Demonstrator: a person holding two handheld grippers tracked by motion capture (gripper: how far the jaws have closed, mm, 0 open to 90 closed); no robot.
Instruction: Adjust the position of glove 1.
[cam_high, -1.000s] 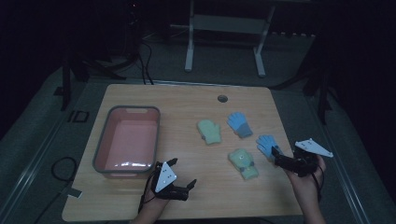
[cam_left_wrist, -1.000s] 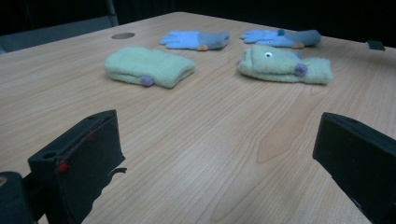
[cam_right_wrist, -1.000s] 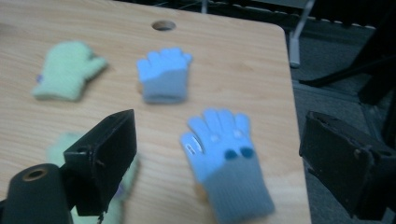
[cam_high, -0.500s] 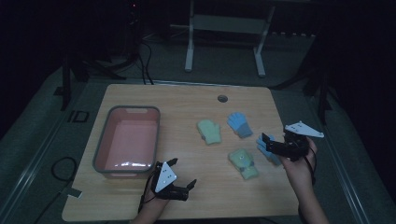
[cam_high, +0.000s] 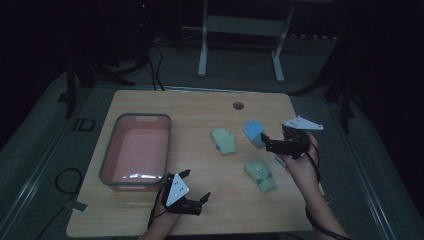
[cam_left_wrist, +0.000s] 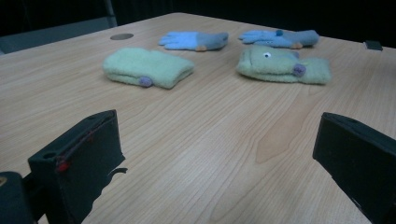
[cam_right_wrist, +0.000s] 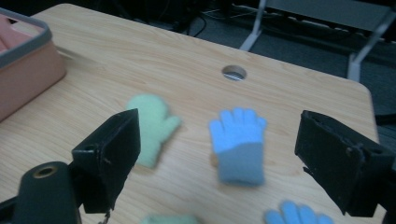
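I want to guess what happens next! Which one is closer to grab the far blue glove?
Right. The right hand-held gripper hovers open beside the blue knitted glove, jaws facing it; the left hand-held gripper sits at the near table edge.

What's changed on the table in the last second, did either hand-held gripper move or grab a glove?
The right hand-held gripper has moved away from the table's near right edge, forward and inward, toward the blue glove farther back. Its jaws are open and hold nothing. The left hand-held gripper stayed near the front edge, open. The four gloves and the pink bin lie where they were.
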